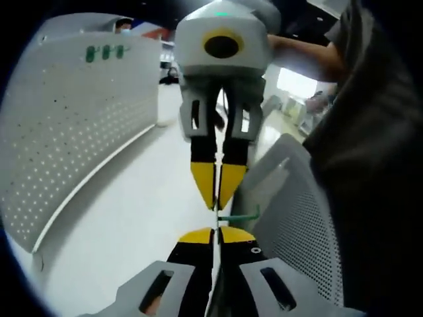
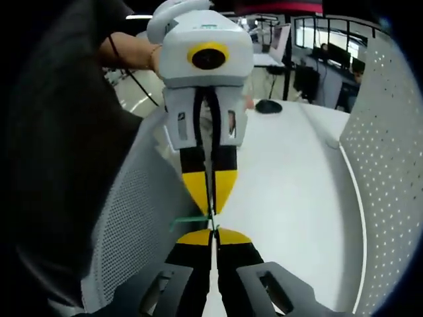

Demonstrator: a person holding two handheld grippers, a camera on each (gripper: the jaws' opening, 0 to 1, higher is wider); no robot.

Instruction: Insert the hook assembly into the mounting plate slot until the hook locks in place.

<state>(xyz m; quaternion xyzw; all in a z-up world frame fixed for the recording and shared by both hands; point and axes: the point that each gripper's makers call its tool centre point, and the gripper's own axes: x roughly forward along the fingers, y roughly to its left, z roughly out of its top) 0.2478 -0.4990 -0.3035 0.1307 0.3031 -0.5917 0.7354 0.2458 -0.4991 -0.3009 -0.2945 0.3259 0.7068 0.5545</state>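
Grippers: two, tip to tip over a white table (image 1: 132,218), both with yellow-tipped jaws.
Left gripper (image 1: 216,232): jaws pressed together, no gap; the thin green hook (image 1: 239,216) sits right at the tips. Seen from the right gripper view (image 2: 211,210) it comes down from the top, jaws closed.
Right gripper (image 2: 215,232): jaws closed too, tips meeting the left gripper's tips at the hook (image 2: 190,220). In the left gripper view (image 1: 217,201) it hangs from the top, jaws together.
Who holds the hook: cannot tell; it is pinched where the two pairs of tips meet and sticks out sideways toward the near plate.
Hook count: one between the grippers; three more green hooks (image 1: 106,52) in a row near the top of the far board.
Perforated plates: two. One white board (image 1: 66,132) stands well apart on the far side of the table, also seen as (image 2: 390,165). The other plate (image 1: 297,224), grey-white with fine holes, leans just beside the tips, next to the person; same plate (image 2: 132,218).
Person: one, dark clothing (image 1: 377,165), a hand (image 2: 129,49) on the left gripper's body.
Background: desks and monitors (image 2: 324,72), blurry.
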